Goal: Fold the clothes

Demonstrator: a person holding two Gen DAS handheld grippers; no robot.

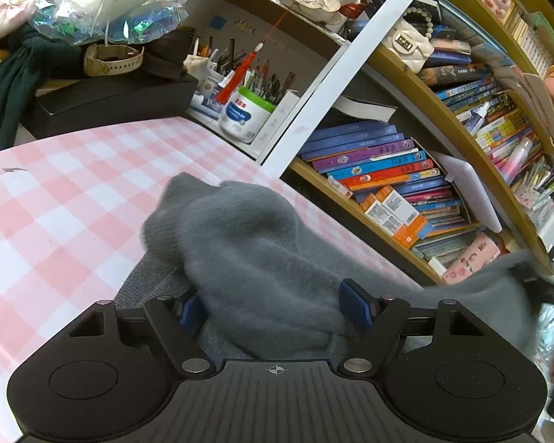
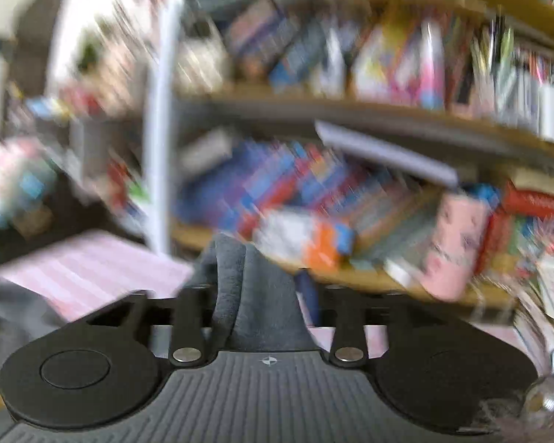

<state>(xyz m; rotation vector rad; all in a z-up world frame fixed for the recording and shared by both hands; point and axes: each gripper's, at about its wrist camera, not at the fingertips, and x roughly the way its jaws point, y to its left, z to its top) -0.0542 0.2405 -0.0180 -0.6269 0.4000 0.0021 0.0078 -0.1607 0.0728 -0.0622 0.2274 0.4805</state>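
Left wrist view shows the left gripper (image 1: 273, 312) with its blue-padded fingers (image 1: 354, 310) set fairly wide, and a thick bunch of the grey fuzzy garment (image 1: 247, 251) fills the gap between them; whether the pads truly pinch the cloth or it merely lies heaped between them I cannot tell. The garment is soft and fleecy, crumpled into a rounded mound that rises above the pink-and-white checked tablecloth (image 1: 66, 199), with a flatter knitted layer under it at the left and a long fold stretching off to the right edge of the frame, where it meets a dark blurred shape. In the right wrist view, heavily smeared by motion, the right gripper (image 2: 262, 302) has its jaws narrowed onto a vertical fold of the same garment (image 2: 255, 295), which stands up between the fingers and is held there above the edge of the tablecloth (image 2: 92, 269). Behind the table, a white tub with a green rim (image 1: 245, 116) stands packed with pens and pencils, beside other pen holders. A wooden bookshelf (image 1: 351, 206) carries a leaning row of colourful books (image 1: 380, 170), and a white quilted handbag (image 1: 410, 46) sits on the shelf above.
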